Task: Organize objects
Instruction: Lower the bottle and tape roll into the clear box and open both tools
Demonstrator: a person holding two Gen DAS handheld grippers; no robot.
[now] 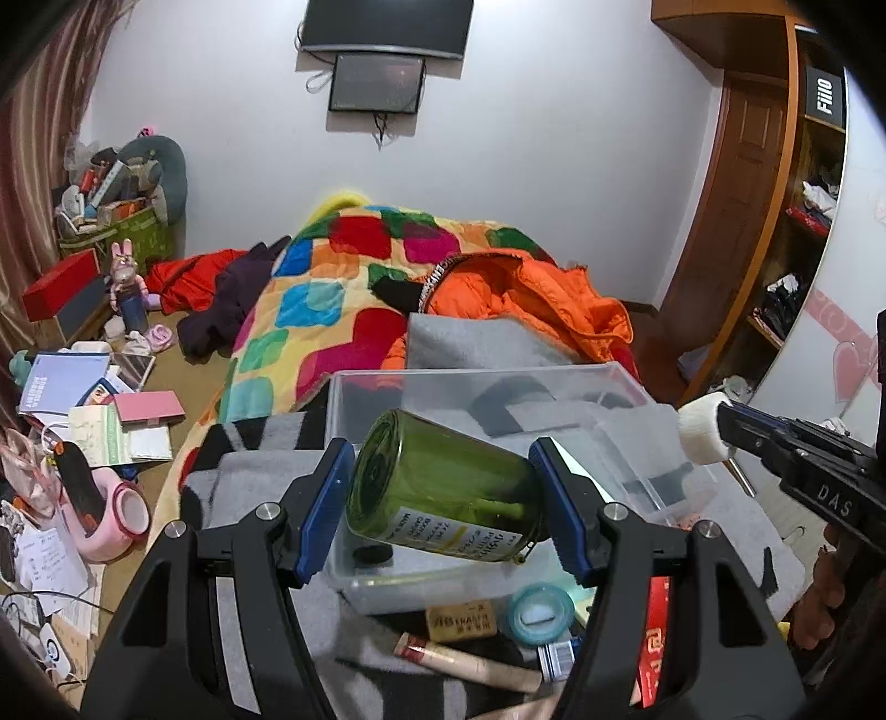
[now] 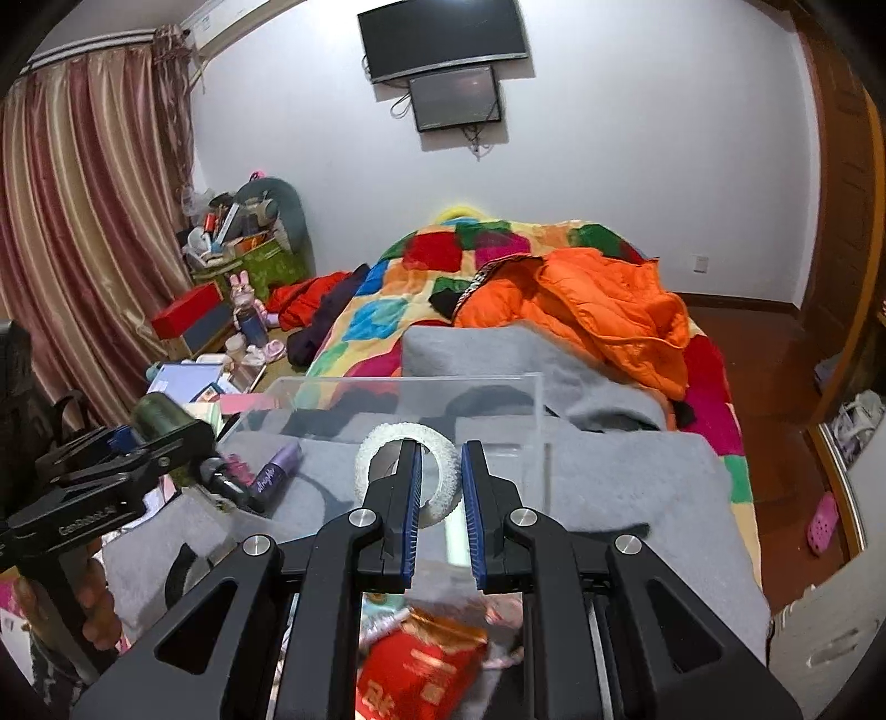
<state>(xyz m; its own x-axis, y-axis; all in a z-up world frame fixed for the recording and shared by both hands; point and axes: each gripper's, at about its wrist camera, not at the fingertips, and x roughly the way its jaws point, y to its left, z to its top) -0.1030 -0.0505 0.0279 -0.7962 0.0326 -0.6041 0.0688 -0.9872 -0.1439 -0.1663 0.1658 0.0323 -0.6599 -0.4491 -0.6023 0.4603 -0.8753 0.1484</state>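
My left gripper [image 1: 443,504] clamps the green jar [image 1: 443,493] above the clear bin [image 1: 482,382]. My right gripper [image 2: 440,515] pinches the white ring [image 2: 443,471].

A lived-in bedroom in a home. Ahead of the jaws lies a bed under a patchwork quilt [image 2: 421,288] of bright squares, with an orange padded jacket [image 2: 603,310] thrown across it. On the white wall beyond hangs a dark television [image 2: 443,36]. Striped curtains [image 2: 83,221] hang far left of the jaws, and a wooden wardrobe [image 1: 775,183] with open shelves stands to the right. Books and papers [image 1: 94,410] litter the floor.
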